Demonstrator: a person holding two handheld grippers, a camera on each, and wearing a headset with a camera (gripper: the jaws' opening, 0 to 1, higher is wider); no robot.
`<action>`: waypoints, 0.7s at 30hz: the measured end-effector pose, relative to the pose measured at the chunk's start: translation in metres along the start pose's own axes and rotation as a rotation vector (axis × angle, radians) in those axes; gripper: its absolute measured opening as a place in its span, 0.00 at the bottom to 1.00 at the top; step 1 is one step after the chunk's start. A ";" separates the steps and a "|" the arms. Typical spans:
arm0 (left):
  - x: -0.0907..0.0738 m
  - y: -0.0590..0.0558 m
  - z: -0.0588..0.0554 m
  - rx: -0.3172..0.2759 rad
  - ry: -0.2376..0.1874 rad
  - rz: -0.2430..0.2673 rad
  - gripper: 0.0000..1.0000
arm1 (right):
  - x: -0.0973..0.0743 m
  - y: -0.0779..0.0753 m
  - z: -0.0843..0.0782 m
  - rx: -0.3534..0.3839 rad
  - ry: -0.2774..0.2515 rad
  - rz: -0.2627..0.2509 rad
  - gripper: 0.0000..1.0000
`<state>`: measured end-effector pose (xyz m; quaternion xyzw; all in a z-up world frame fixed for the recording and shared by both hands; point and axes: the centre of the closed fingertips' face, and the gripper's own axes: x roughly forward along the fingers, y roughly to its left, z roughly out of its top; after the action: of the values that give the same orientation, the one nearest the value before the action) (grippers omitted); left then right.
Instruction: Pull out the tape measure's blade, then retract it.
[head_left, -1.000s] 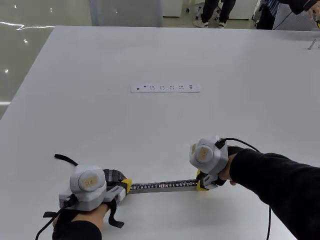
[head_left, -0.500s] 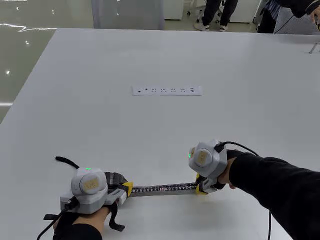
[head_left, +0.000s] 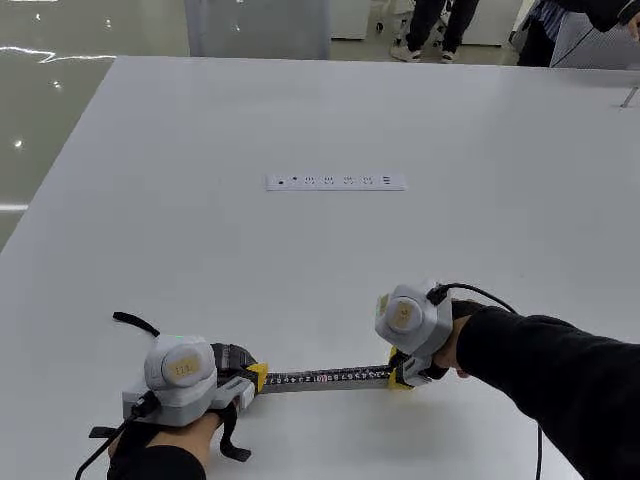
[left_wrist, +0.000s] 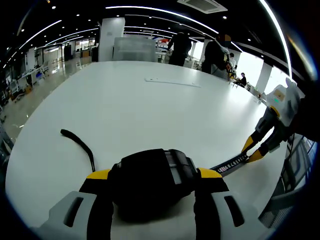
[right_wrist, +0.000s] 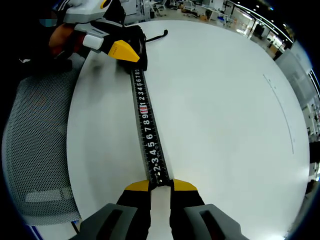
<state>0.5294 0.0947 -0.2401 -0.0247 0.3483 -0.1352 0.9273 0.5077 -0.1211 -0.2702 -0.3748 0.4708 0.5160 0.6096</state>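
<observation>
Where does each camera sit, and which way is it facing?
Head view: on the person's head, looking down at the white workbench; a dark sleeve shows.
Left gripper view: on the left gripper, looking over its jaws and the black tape measure case toward the right gripper.
Right gripper view: on the right gripper, looking over its jaws along the numbered blade at the left gripper.
Both gripper views share the blade.

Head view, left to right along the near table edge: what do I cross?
Strap → left tool gripping the case → blade → right tool pinching the blade's end → sleeve.
</observation>
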 end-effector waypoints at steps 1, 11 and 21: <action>0.000 0.000 0.000 0.000 -0.001 0.000 0.61 | 0.000 0.000 0.000 -0.003 0.000 -0.001 0.09; 0.000 0.000 0.000 -0.001 0.000 0.000 0.61 | 0.002 0.001 0.004 -0.046 0.000 0.003 0.10; 0.000 -0.001 0.000 -0.001 -0.001 0.000 0.61 | 0.003 0.001 0.008 -0.076 -0.010 0.010 0.10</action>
<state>0.5291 0.0942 -0.2398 -0.0253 0.3479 -0.1352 0.9274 0.5083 -0.1127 -0.2705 -0.3930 0.4498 0.5385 0.5944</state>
